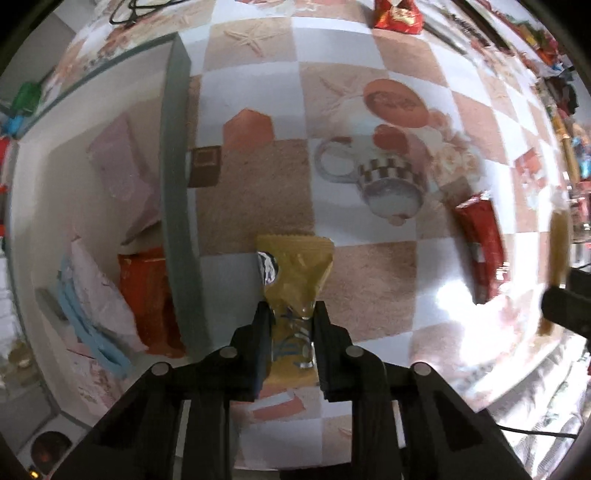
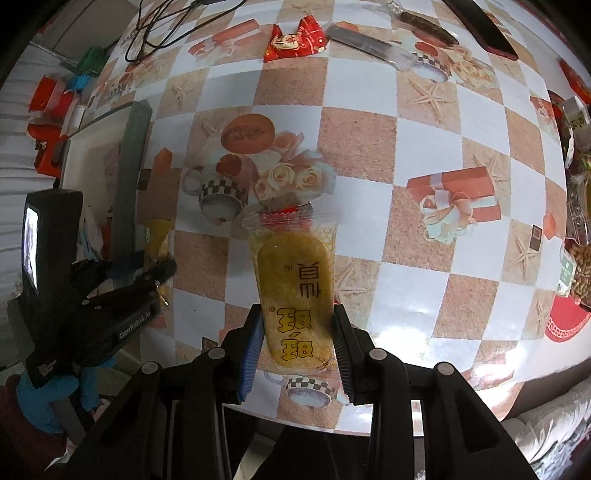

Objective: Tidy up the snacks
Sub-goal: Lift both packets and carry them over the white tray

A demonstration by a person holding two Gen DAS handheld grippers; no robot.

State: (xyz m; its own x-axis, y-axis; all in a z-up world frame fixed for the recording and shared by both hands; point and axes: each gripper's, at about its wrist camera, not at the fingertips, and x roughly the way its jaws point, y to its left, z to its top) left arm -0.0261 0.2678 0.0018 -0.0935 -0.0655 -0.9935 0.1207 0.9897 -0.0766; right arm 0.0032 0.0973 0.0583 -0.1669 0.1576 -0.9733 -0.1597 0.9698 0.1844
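My left gripper [image 1: 290, 314] is shut on a small yellow snack packet [image 1: 295, 266], held above the checked tablecloth just right of the grey-rimmed white box [image 1: 173, 155]. The box holds pink packets [image 1: 122, 166], an orange packet [image 1: 147, 295] and a blue one [image 1: 92, 332]. My right gripper [image 2: 299, 317] is shut on a long clear packet with an amber-yellow bar [image 2: 295, 288], above the table. The left gripper [image 2: 147, 273] with its yellow packet [image 2: 159, 232] shows at the left of the right wrist view, beside the box [image 2: 129, 166].
A red packet [image 1: 482, 240] lies on the table to the right of my left gripper. Its tip [image 2: 280, 213] peeks out beyond the amber bar. Another red snack [image 2: 295, 40] lies at the far side near a knife [image 2: 369, 44] and cables [image 2: 155, 33]. More snacks [image 2: 580, 258] crowd the right edge.
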